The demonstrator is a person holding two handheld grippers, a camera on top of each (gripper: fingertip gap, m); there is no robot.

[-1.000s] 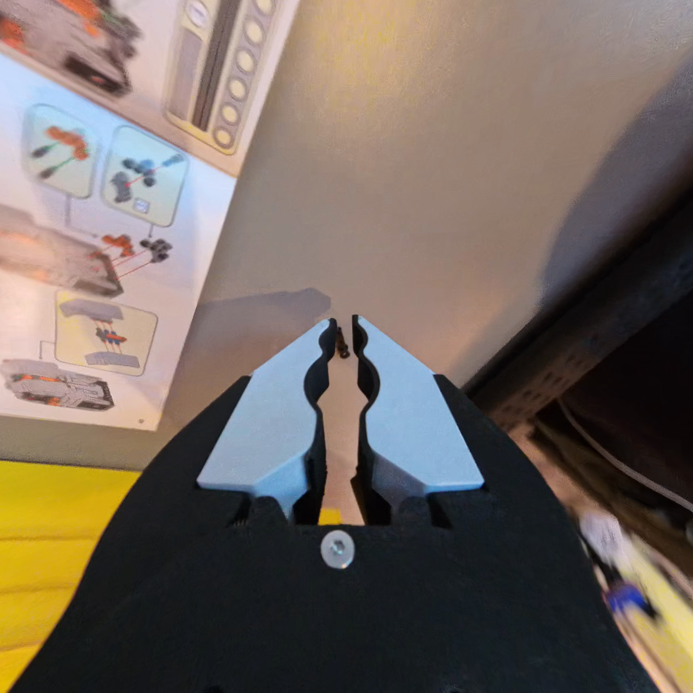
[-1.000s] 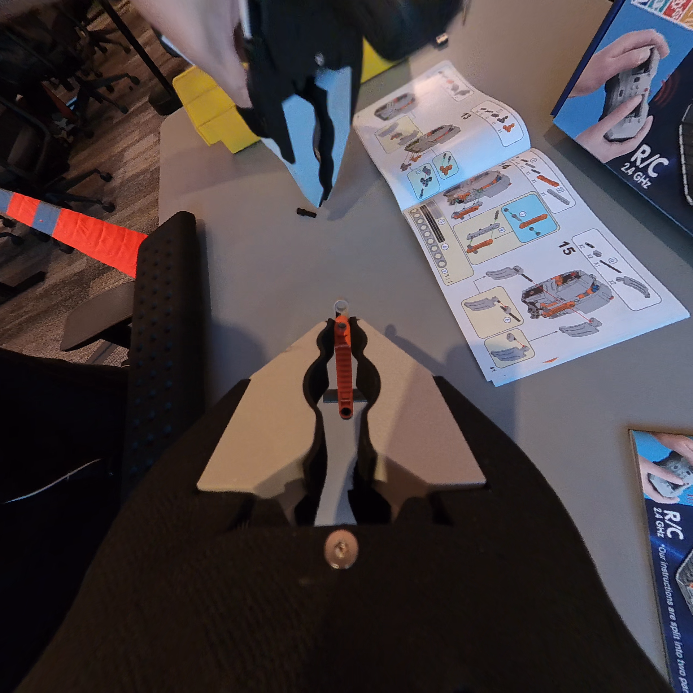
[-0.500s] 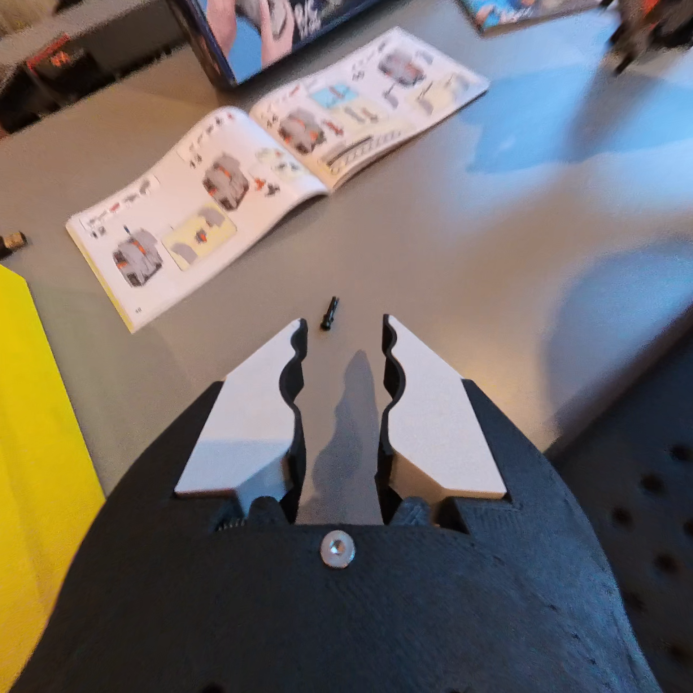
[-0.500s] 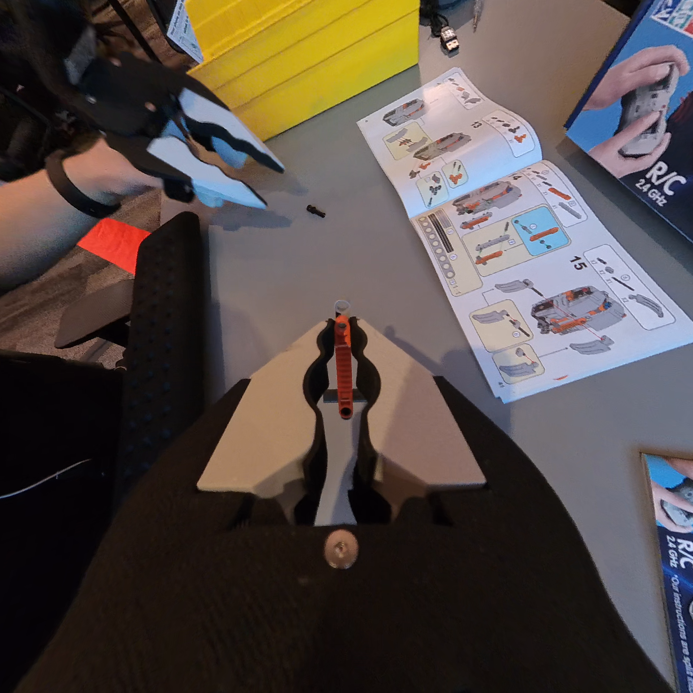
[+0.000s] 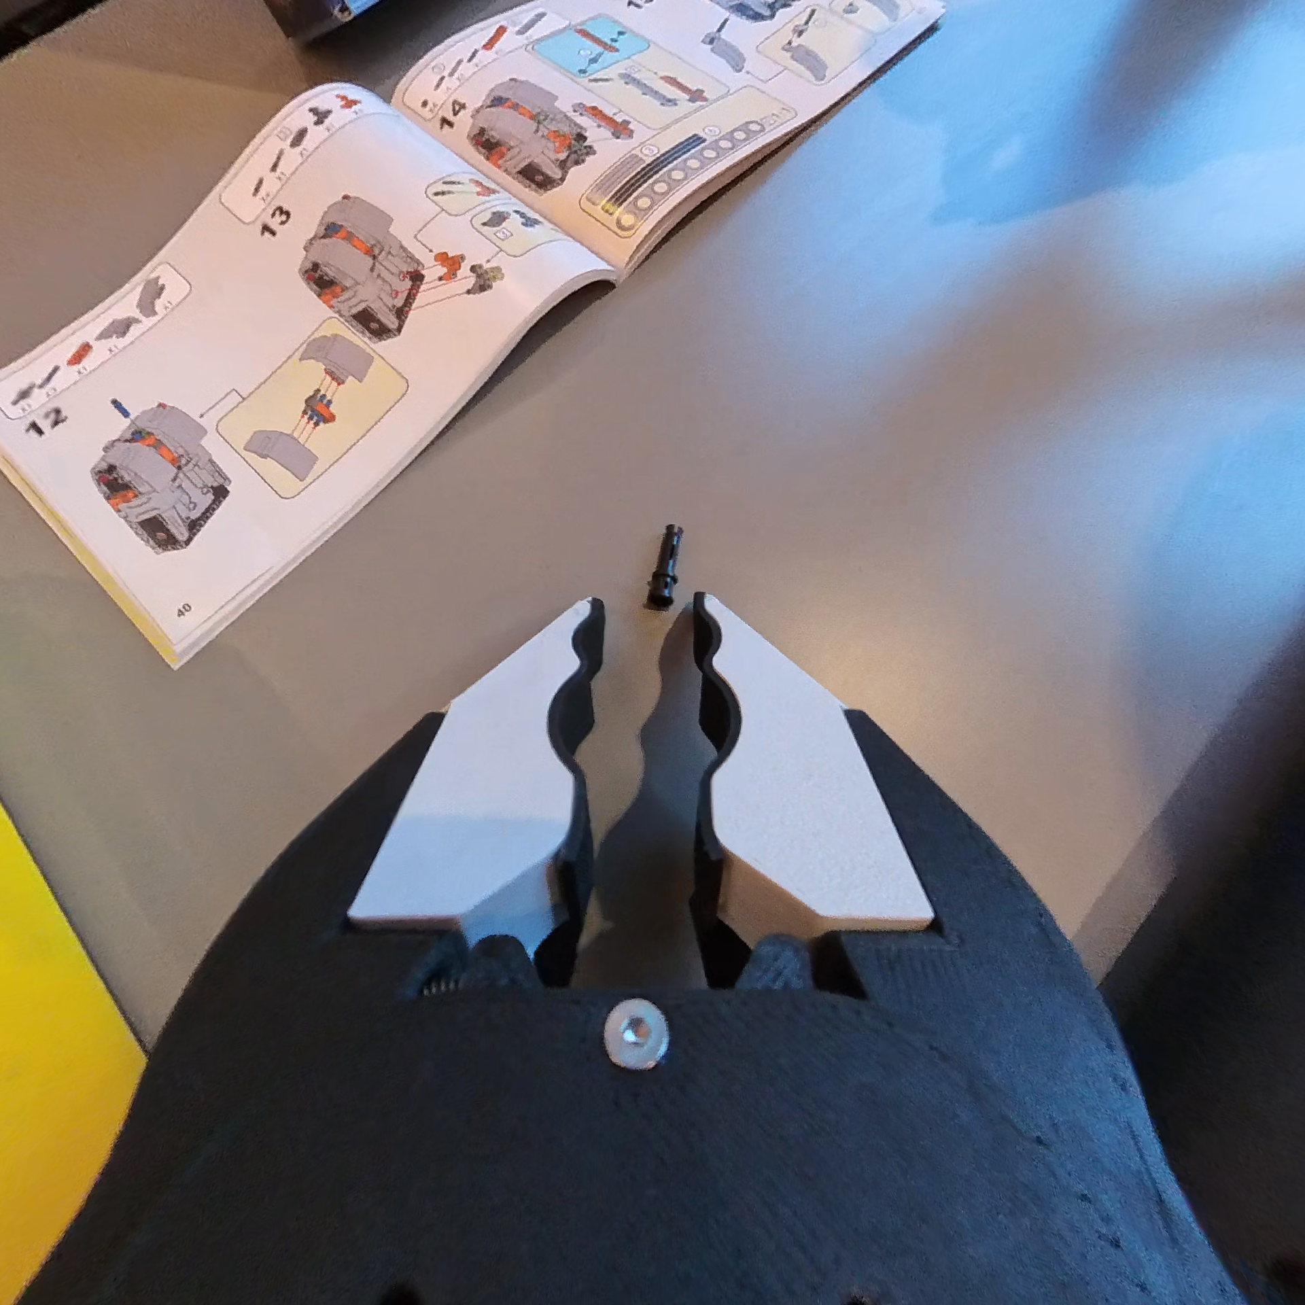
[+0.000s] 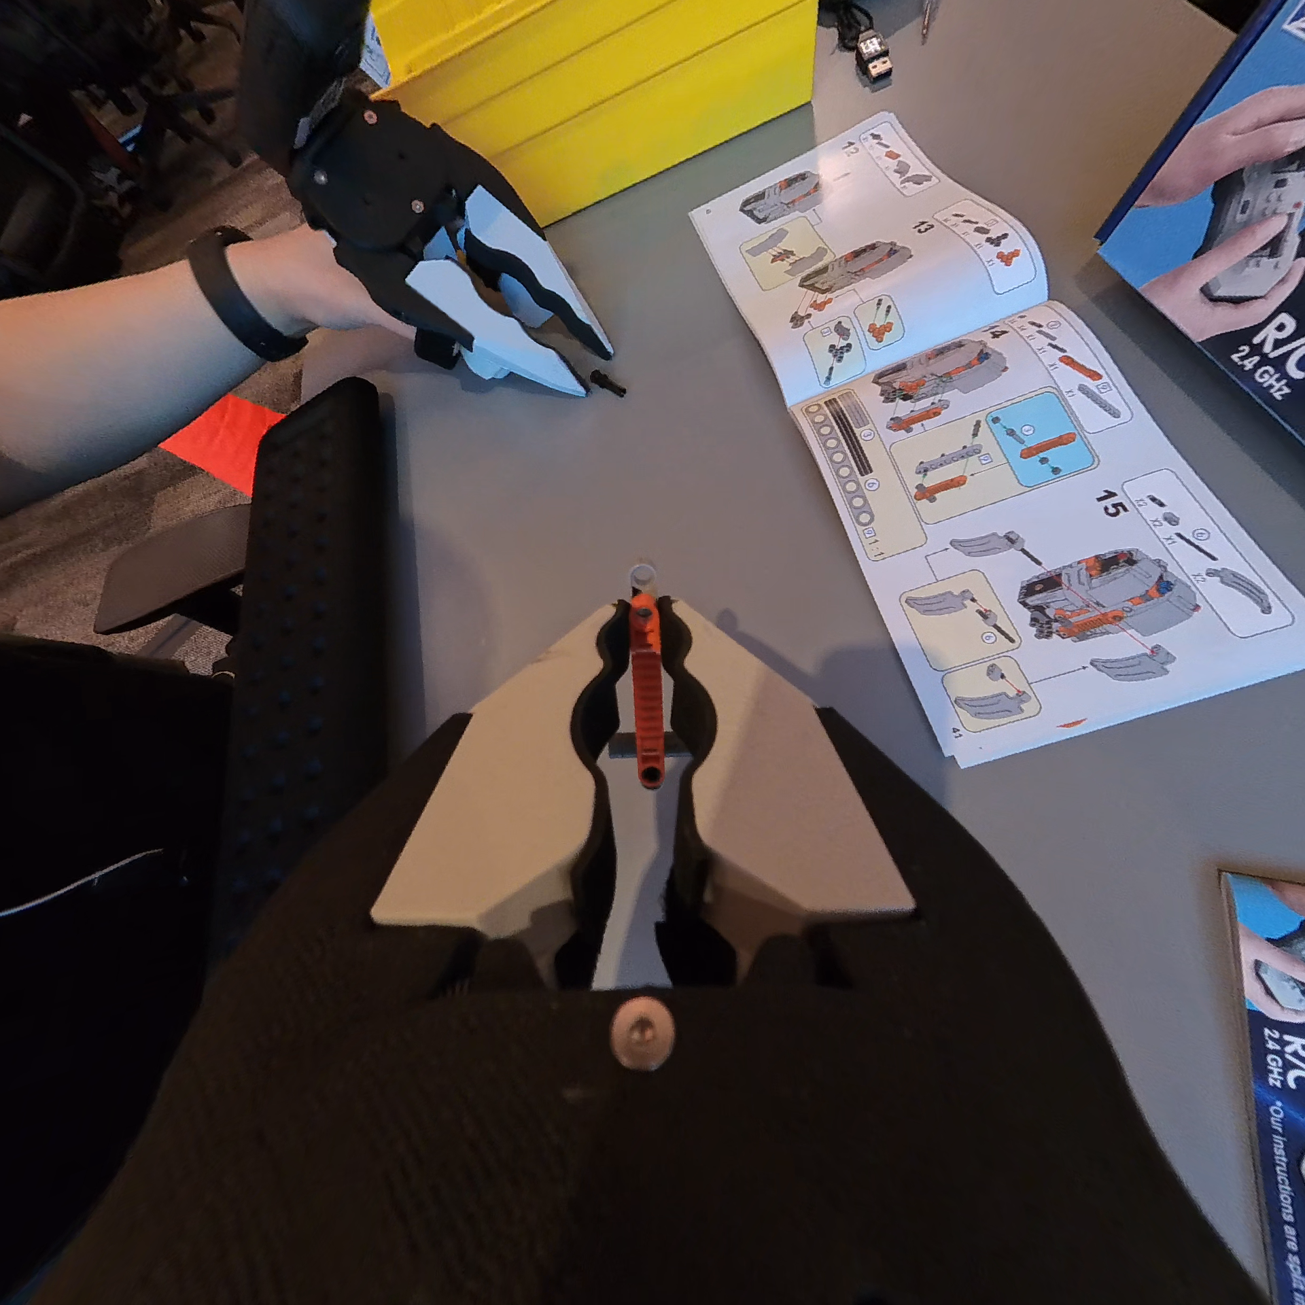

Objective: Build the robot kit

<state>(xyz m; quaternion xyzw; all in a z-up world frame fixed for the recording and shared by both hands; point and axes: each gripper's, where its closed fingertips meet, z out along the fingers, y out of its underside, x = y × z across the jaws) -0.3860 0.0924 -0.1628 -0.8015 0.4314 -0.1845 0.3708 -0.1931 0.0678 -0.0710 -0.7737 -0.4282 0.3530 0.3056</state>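
We see the left gripper (image 5: 648, 600) low over the grey table (image 5: 883, 438), fingers spread with a gap, holding nothing. A small black connector pin (image 5: 665, 565) lies on the table just ahead of the fingertips, roughly in line with the gap, not touching them as far as we can tell. The right gripper (image 6: 644, 607) pinches an orange toy-brick beam (image 6: 646, 695) between its fingers, a light grey pin (image 6: 642, 575) poking out at the beam's far end. An open instruction booklet (image 6: 988, 424) lies to the right, a yellow bin (image 6: 600, 92) behind the left gripper, a blue product box (image 6: 1229, 233) at far right. A person's hand (image 6: 311, 289) with a black wristband holds the left gripper.
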